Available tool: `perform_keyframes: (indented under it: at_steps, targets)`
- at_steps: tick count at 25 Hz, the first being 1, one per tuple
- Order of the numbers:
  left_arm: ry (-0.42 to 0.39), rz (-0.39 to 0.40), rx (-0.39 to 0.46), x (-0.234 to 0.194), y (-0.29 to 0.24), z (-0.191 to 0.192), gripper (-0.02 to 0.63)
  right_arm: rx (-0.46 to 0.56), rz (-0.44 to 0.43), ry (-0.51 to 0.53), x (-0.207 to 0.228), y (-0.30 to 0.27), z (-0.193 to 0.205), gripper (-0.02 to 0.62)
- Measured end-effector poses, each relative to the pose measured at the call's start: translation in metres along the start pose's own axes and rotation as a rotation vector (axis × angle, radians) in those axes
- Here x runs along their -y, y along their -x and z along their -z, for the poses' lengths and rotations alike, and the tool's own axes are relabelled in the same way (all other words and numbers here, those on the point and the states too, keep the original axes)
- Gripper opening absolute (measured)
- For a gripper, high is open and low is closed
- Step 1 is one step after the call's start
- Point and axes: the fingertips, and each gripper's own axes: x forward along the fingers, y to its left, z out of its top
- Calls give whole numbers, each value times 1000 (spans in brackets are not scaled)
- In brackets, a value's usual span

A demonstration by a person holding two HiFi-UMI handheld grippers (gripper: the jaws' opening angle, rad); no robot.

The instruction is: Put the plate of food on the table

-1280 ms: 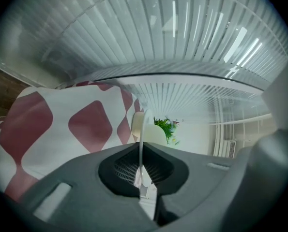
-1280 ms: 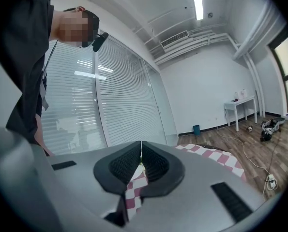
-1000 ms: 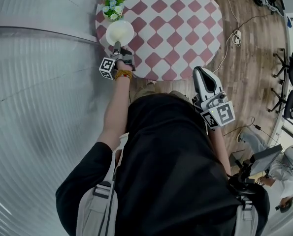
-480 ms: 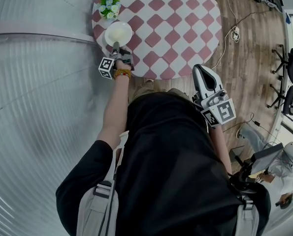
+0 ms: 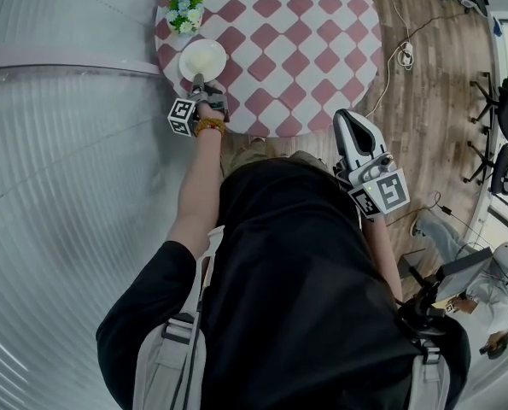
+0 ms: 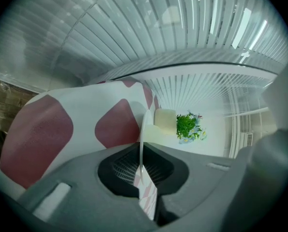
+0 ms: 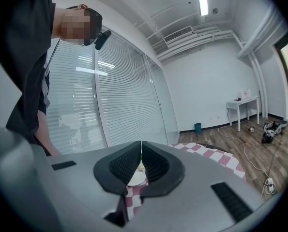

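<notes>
A white plate (image 5: 202, 60) with pale food on it sits over the left edge of the round table (image 5: 305, 32), which has a red-and-white checked cloth. My left gripper (image 5: 199, 84) is shut on the plate's near rim. In the left gripper view the plate (image 6: 143, 139) shows edge-on between the pads, with the cream food (image 6: 164, 122) beyond it. I cannot tell whether the plate rests on the cloth. My right gripper (image 5: 347, 125) hangs near the table's front edge, by my body. Its jaws stand together with nothing between them (image 7: 141, 161).
A small pot of green and white flowers (image 5: 183, 8) stands on the table just beyond the plate. A glass wall with blinds (image 5: 57, 143) runs along the left. Cables (image 5: 407, 58) and office chairs (image 5: 505, 118) are on the wooden floor to the right.
The left gripper and plate have shifted only slightly over the table's left edge. The grip is unchanged. The right gripper has stayed where it was.
</notes>
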Motion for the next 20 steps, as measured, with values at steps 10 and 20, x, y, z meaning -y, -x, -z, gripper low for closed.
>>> perform_keyframes:
  at_steps: [10, 20]
  targets:
    - [-10, -40, -12, -7, -2, 0, 14, -12, -1, 2, -1, 0, 2, 14]
    - [-57, -122, -36, -9, -5, 0, 14, -29, -16, 7, -5, -1, 5, 14]
